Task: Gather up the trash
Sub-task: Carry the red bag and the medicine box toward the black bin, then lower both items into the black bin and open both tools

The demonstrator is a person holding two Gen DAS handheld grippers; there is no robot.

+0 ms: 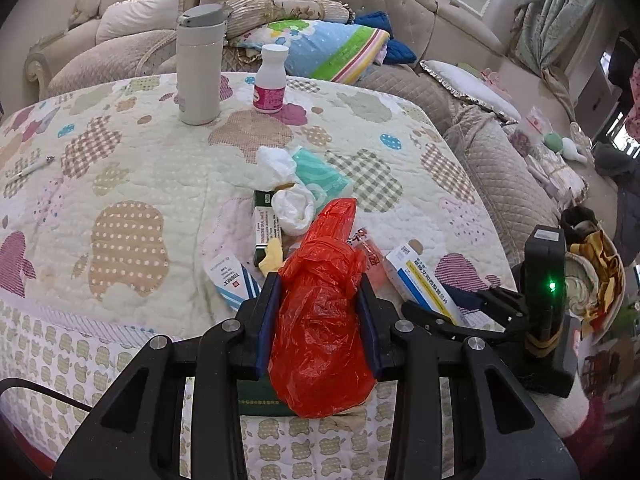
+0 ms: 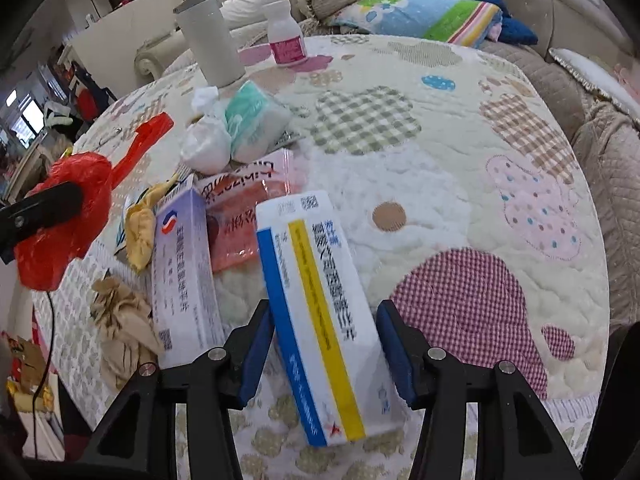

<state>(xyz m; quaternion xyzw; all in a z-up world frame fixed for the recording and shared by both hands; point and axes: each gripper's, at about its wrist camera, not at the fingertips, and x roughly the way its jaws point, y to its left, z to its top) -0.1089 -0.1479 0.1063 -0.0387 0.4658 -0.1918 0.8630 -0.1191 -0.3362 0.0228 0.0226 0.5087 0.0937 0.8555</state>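
The blue-and-yellow box (image 2: 320,312), light, stiff cardboard we judge, suits a grip across its long sides; our right tool (image 2: 325,344) straddles it apart, left tool (image 1: 318,316) clamped on the red bag (image 1: 320,308).

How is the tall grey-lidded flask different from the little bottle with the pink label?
The flask is taller and wider; the bottle is short and squat. The flask has a grey lid, while the bottle has a white cap. The flask's body is plain off-white; the bottle wears a pink label. Both stand upright, apart from each other, at the far side of the quilted tabletop.
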